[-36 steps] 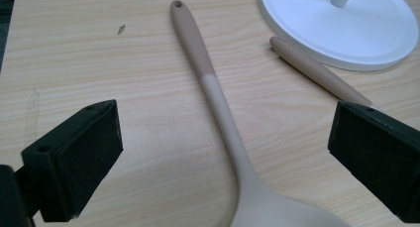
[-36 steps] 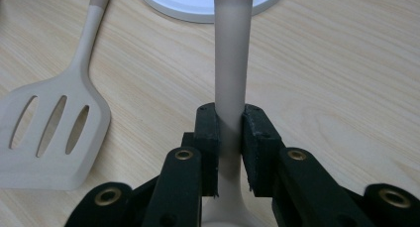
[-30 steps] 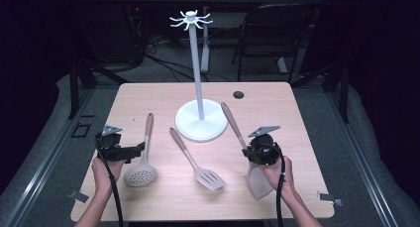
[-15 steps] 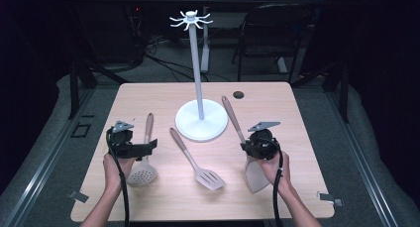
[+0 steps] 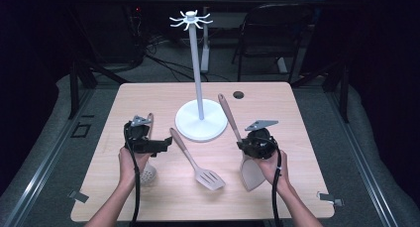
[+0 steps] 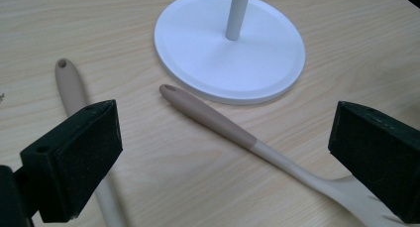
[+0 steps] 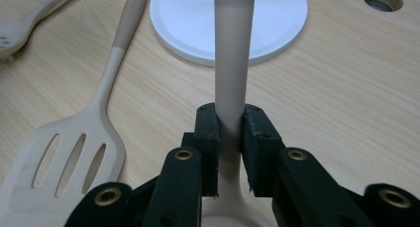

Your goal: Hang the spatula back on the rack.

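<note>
the high view looks forward and down from above the person's side, far enough to take in the whole table. the left gripper view sits low and close, looking between its wide-apart jaws at the stand base. the right gripper view looks along its jaws, shut on a spatula handle, toward that same base, shared by all three views.

1. The left gripper was black, with blocky foam-faced pads and a grey three-cornered plate
2. The right gripper was black, brass-ringed at its screws, trailing a black cable
</note>
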Demonstrator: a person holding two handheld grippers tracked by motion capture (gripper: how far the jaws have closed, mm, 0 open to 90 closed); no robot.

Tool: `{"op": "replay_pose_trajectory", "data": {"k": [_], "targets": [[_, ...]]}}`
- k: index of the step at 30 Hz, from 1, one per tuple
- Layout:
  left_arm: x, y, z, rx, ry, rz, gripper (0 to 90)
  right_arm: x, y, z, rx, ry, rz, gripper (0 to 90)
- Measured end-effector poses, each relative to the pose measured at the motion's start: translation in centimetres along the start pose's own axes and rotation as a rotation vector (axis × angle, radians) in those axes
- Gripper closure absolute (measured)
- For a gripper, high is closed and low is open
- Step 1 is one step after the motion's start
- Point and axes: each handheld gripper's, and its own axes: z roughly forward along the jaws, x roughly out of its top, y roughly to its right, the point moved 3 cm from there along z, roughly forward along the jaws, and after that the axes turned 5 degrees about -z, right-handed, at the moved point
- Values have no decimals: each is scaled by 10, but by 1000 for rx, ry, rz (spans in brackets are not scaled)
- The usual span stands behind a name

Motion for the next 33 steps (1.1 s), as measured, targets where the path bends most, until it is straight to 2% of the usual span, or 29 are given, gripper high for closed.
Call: {"op": "replay_pose_trajectory", "data": {"k": [6,8,10,15,18,19,23,24,26,28,31,32,33], "targets": [[12,10,5,-28,6,-6,0,10,-1,4,7,13,-3,786],[19,20,11,-43,3,6,0,14,-1,7,4,9,-15,786],[21,24,12,-50,-2,12,0,17,-2,8,3,12,-13,786],[29,42,22,-72,-3,27,1,22,-4,10,10,29,-11,786],[37,54,28,-103,12,35,13,23,-7,13,14,33,-21,786],[37,54,28,-103,12,35,15,23,-7,13,14,33,-21,786],[42,68,34,-134,22,48,19,24,-9,14,14,41,-20,786],[44,74,38,-156,22,50,32,24,-11,15,14,45,-24,786],[45,77,40,-169,17,55,38,25,-11,16,12,47,-26,786],[46,83,46,-163,-4,71,45,25,-11,16,10,50,-23,786],[48,93,53,-210,-1,58,64,24,-12,17,11,53,-21,786],[49,99,55,-228,8,57,106,24,-13,19,12,59,-29,786],[49,99,55,-228,8,57,129,25,-14,19,6,55,-32,785]]}}
